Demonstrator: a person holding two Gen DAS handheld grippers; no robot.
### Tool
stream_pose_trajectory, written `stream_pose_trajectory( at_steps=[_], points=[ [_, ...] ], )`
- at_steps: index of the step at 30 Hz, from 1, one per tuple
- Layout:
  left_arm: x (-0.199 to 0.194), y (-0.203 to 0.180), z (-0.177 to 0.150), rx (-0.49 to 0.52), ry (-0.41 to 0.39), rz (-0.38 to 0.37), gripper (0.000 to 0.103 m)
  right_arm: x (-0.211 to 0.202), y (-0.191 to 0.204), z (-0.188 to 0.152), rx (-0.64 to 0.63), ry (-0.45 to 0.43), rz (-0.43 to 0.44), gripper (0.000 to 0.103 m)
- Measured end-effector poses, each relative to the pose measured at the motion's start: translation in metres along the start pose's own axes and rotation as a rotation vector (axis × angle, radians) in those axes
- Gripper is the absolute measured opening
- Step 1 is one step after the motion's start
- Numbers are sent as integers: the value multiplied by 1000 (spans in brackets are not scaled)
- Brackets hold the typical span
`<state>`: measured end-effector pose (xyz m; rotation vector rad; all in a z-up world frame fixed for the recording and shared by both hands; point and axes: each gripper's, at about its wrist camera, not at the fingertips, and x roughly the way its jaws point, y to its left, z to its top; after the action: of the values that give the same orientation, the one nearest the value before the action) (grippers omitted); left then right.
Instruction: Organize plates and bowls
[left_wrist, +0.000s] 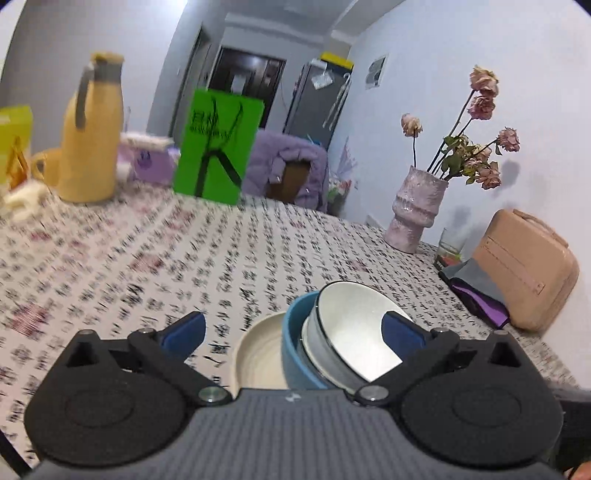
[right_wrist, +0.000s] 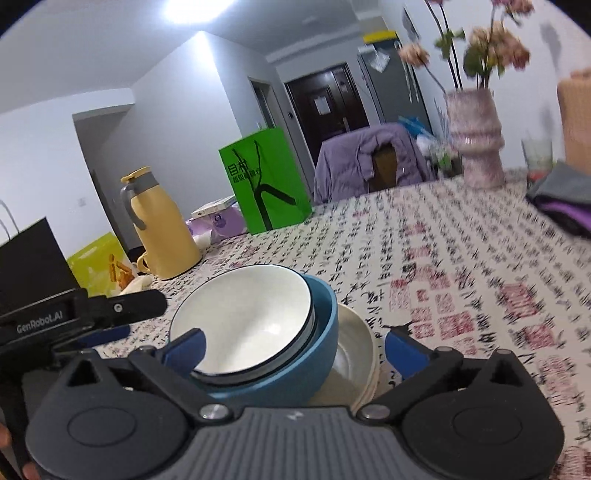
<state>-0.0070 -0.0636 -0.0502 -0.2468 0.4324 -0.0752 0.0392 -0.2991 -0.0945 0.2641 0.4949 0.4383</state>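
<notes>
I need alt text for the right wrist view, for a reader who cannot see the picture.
A white bowl sits tilted inside a blue bowl, beside a cream bowl, on a table with a calligraphy-print tablecloth. The right gripper is open in the foreground and holds nothing. Behind stand a yellow thermos jug, a green paper bag and a vase of flowers.

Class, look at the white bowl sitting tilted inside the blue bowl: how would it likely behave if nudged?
The white bowl leans inside the blue bowl, so it would probably rock or slide. Its glossy surface looks slippery, and it seems ceramic, likely breakable.
</notes>
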Motion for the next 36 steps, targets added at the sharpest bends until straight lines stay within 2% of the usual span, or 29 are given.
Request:
stream_pose_trajectory(
  at_steps=[4,8,16,21,36],
  points=[
    [-31,-4,-11,67,-93,19,103,-23,9,-7,-49,-50,-27,103],
    [-57,-7,-21,123,-147,37,103,-47,20,-17,-103,-105,-61,103],
    [-97,2,-50,175,-171,72,103,-91,38,-46,-195,-167,-109,103],
    [-120,6,-72,212,-183,77,103,-110,44,-65,-238,-161,-123,103],
    [-155,25,-104,181,-203,110,103,-129,40,-101,-229,-124,-130,103]
  ],
)
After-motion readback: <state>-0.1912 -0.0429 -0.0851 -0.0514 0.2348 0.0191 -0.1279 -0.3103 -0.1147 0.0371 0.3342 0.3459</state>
